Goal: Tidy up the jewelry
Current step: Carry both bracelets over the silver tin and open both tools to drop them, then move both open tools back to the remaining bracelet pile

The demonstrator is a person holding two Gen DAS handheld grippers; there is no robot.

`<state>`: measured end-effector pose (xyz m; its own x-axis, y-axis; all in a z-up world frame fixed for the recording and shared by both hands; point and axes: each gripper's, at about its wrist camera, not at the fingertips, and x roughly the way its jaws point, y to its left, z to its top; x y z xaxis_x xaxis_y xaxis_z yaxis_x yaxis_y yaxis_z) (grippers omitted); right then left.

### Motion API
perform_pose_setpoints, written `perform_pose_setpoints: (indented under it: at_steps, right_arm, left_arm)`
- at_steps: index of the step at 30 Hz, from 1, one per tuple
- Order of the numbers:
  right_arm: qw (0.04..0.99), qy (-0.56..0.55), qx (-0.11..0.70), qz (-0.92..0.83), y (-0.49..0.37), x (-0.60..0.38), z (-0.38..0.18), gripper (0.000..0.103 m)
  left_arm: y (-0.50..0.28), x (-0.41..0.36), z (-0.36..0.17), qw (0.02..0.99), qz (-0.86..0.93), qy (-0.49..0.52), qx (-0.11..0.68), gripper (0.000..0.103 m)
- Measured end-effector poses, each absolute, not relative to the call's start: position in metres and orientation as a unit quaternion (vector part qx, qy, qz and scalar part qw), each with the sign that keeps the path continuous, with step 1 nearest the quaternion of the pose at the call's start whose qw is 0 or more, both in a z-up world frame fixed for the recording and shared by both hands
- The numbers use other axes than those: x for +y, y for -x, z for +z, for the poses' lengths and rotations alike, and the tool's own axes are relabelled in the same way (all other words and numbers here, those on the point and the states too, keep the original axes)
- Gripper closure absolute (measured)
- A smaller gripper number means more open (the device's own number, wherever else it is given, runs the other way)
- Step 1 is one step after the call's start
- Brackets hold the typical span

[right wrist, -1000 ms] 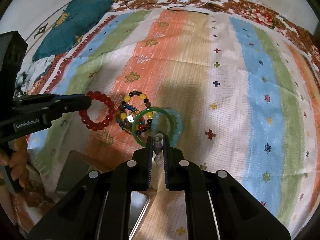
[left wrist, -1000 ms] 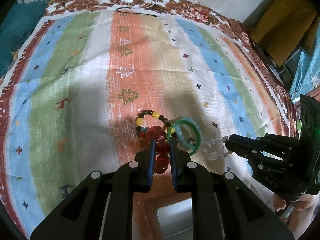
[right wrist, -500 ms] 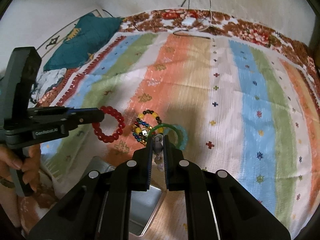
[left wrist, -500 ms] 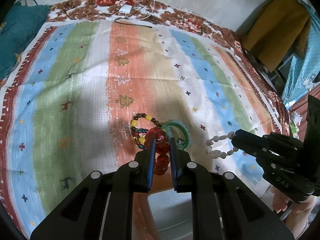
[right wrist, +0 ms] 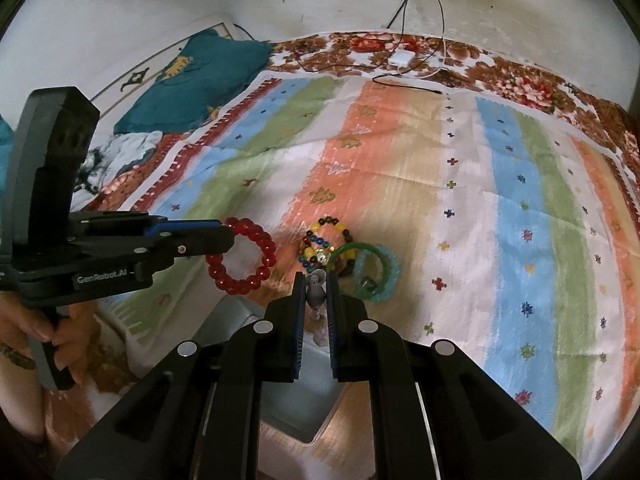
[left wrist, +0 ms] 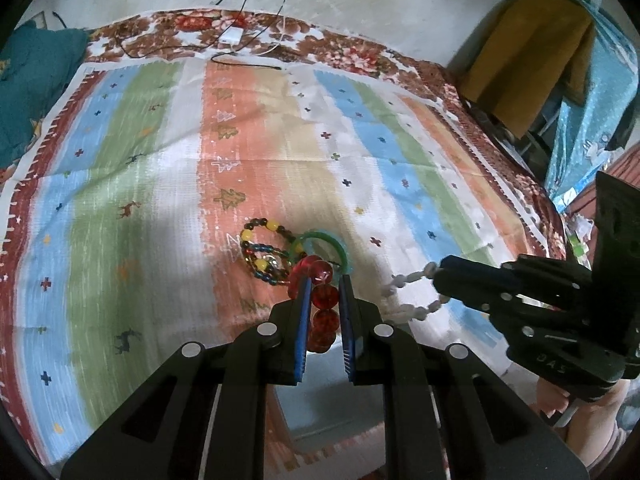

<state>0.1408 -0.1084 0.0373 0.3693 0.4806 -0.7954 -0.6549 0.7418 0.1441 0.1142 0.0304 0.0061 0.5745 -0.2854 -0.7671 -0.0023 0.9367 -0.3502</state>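
Observation:
My left gripper (left wrist: 324, 280) is shut on a red bead bracelet (left wrist: 322, 304), which hangs between its blue pads above the striped cloth. In the right wrist view the same red bracelet (right wrist: 240, 256) dangles as a full ring from the left gripper (right wrist: 224, 236). My right gripper (right wrist: 314, 280) is shut on a white bead bracelet (right wrist: 315, 294); its loop (left wrist: 412, 292) hangs from the right gripper (left wrist: 440, 272) in the left wrist view. On the cloth lie multicoloured bead bracelets (left wrist: 262, 254), a green bangle (right wrist: 356, 256) and a pale blue bead bracelet (right wrist: 386, 276).
A grey metal box (right wrist: 240, 320) stands open just under both grippers at the near edge of the striped cloth (left wrist: 120, 240). A white charger with cables (right wrist: 400, 58) lies at the far edge. A teal cushion (right wrist: 192, 84) sits far left. A hand (right wrist: 40, 320) holds the left gripper's handle.
Both grippers have risen and drawn back from the jewelry pile, each carrying its bracelet clear of the cloth. The pile has stayed put.

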Motion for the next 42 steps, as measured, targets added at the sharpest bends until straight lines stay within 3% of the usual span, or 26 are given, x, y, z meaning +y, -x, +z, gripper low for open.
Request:
perform_pose_setpoints:
  at_steps: [16,18,20,38,42]
  right_arm:
    - [0.799,0.096,0.471,0.362,-0.11,-0.114,0.016,0.091]
    - [0.801,0.092,0.475,0.352,-0.113,-0.115,0.014,0.082]
    - [0.806,0.09,0.474,0.343,-0.116,-0.118,0.014,0.063]
    - [0.825,0.066,0.487,0.281,-0.148,-0.131,0.006,0.051]
    - [0.825,0.065,0.493,0.269,-0.157,-0.13,0.001,0.049]
  left_arm:
    - [-0.075,0.009,-0.012,0.86,-0.099,0.154,0.477,0.09]
    - [-0.074,0.011,-0.014,0.858,-0.091,0.158,0.48,0.089]
    - [-0.075,0.015,-0.014,0.86,-0.075,0.156,0.479,0.084]
    - [-0.104,0.035,-0.021,0.861,-0.002,0.127,0.492,0.051]
    - [-0.113,0.036,-0.021,0.862,0.01,0.109,0.494,0.049]
